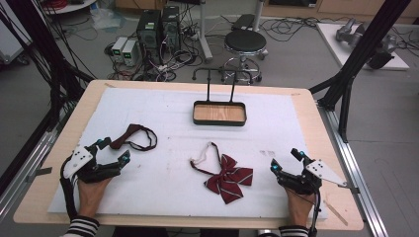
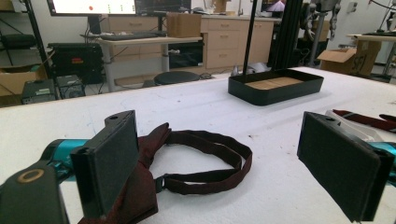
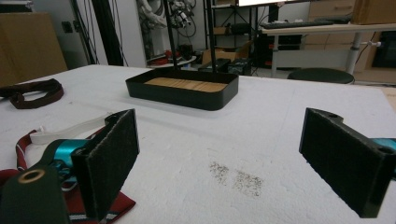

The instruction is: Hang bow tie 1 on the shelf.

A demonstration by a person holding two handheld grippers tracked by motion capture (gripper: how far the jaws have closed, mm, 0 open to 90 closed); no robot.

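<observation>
White foam sheet covers most of the light wooden table, with a strip of bare wood showing all the way round, widest along the right side. Toward the far edge sits a black shallow tray with a wooden floor and two upright black posts, with loads of free white surface on both sides of it.

Left gripper hovers near the left edge of the sheet, jaws spread wide with nothing clamped. The dark maroon bow tie with its looped strap lies just beside it; in the left gripper view the cloth sits right under one jaw and the strap loop spreads out between the pads, no squeeze on it.

Right gripper is over by the right side, also wide open and empty. The red bow tie with white stripes and a white strap lies near the front edge, in the middle, well apart from the tray.
</observation>
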